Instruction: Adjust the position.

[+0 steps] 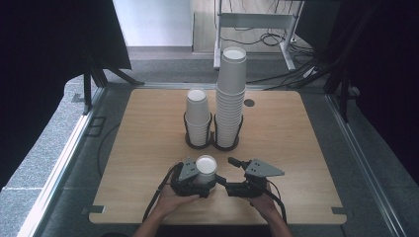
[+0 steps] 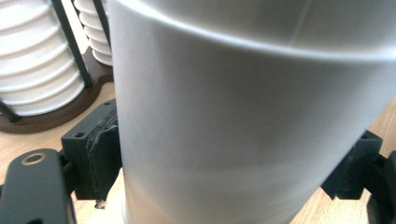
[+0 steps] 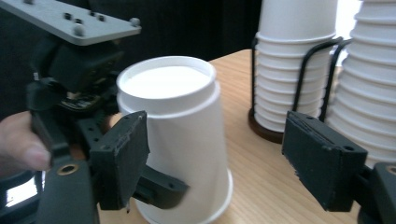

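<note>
i have the left gripper (image 1: 197, 178) clamped on a white paper cup (image 1: 206, 169), which stands upside down on the wooden desk (image 1: 148, 138), base up, just in front of the dark cup holder (image 1: 212, 140). in the left gripper view its jaws press against both sides of the cup's wall (image 2: 243, 121), the cup's rim down at the desk. the right gripper (image 1: 236, 174) sits just to the right of that cup, well short of the holder; its jaws stand apart and bare, and the right gripper view shows the cup (image 3: 180, 135) by the left jaw, not between the two. my hands come in from the near edge of the desk. in the holder, the short stack of cups (image 1: 197, 116) fills the left ring and the tall stack (image 1: 230, 94) fills the right ring, both upside down like the one i hold.
</note>
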Tool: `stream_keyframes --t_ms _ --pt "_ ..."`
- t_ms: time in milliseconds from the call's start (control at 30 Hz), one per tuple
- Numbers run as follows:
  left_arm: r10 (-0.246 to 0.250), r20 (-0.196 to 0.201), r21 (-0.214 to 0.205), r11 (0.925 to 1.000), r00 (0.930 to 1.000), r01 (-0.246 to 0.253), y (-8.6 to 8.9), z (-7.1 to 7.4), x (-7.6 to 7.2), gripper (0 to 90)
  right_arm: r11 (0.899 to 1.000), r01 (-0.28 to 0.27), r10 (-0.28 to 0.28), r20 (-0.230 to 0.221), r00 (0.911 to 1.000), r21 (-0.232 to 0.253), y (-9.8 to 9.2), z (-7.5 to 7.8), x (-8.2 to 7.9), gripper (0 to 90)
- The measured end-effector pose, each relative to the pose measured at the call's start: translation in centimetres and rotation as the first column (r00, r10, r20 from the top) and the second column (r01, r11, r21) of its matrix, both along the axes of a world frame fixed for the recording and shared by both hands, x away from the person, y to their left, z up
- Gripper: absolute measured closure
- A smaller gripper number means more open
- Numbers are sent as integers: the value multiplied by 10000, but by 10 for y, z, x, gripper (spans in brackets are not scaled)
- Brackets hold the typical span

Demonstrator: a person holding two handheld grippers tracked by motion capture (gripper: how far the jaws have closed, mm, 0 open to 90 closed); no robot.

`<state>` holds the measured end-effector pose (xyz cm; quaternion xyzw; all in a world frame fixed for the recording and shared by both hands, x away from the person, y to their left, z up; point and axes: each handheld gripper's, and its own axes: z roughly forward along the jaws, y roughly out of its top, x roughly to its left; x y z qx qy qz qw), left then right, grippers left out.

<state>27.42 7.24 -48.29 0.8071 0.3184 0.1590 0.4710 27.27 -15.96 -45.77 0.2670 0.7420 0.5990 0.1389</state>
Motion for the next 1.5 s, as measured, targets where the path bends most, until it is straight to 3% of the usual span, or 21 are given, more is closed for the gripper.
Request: stream_keyframes --t_ms 267,533,767,800,900,933,1000,1067,1133,1200,1333,1500 --pt "-256 -83 198 9995 9996 258 -10 -4 -4 148 9991 -308 305 -99 9995 -306 13 -5 -2 178" --pt "-811 -140 303 9962 9966 815 -24 -4 -13 147 9968 -530 522 -147 9985 -606 25 -10 -4 176" --pt "-745 -181 217 9970 9971 748 -26 -3 -14 131 9964 -541 541 -25 9985 -648 27 -10 -5 236" --pt "-502 -233 210 9985 9985 507 -26 -3 -13 115 9968 -485 485 -15 9988 -632 27 -10 -5 239" --pt "-421 -386 393 9983 9984 436 -27 -3 -12 45 9984 -371 366 -121 9993 -417 24 -10 -4 242" --pt "-319 -442 426 9985 9985 338 -27 -3 -11 42 9994 -333 335 -318 9989 51 20 -9 -2 244" --pt "-300 -458 405 9987 9985 319 -26 -3 -11 42 9992 -289 300 -414 9987 273 18 -9 0 244" --pt "-400 -409 344 9986 9984 414 -27 -2 -12 31 9934 -285 374 -790 9962 1110 10 -9 3 245" --pt "-428 -360 345 9984 9984 441 -27 -2 -12 31 9907 -291 412 -888 9952 1330 8 -9 4 245" --pt "-471 -316 338 9983 9984 482 -27 -2 -13 31 9768 -302 560 -1167 9916 2119 1 -9 6 246" --pt "-514 -279 294 9982 9983 522 -27 -3 -13 32 9685 -275 630 -1367 9886 2473 -2 -10 8 246" --pt "-683 -215 386 9969 9974 691 -26 -5 -13 55 9735 -307 612 -1288 9898 2267 0 -11 8 245"
